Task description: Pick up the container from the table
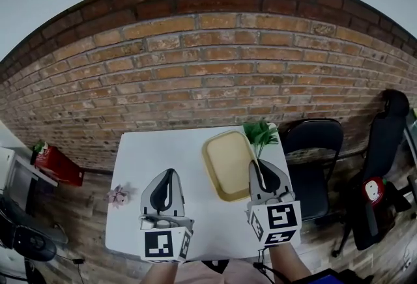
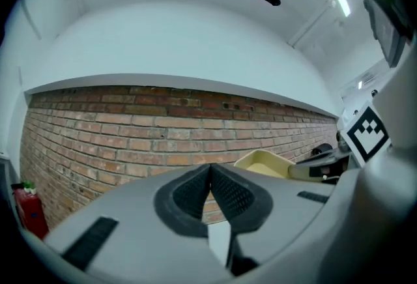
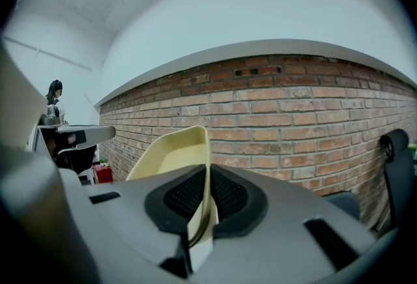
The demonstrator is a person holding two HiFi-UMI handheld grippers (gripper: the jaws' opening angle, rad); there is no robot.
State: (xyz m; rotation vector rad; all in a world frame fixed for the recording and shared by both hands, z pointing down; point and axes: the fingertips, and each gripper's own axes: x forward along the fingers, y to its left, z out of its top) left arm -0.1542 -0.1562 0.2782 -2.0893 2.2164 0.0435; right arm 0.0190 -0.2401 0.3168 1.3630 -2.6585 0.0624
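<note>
1. Head view: the container (image 1: 227,162) is over the table (image 1: 150,152), with its long axis running away from us. The right gripper (image 1: 260,172) sits at its near right rim. The left gripper (image 1: 168,178) is well apart to the left and touches nothing.
2. Left gripper view: the left gripper (image 2: 210,169) has its pads pressed together with nothing between them. The container (image 2: 264,162) shows to its right, against the wall (image 2: 130,126).
3. Right gripper view: the right gripper (image 3: 208,169) is clamped on the container (image 3: 172,156) rim. The body extends ahead and to the left of the jaws, tilted on edge. We judge that the load hangs to one side of the grip, so further lifting depends on the right hand alone.
</note>
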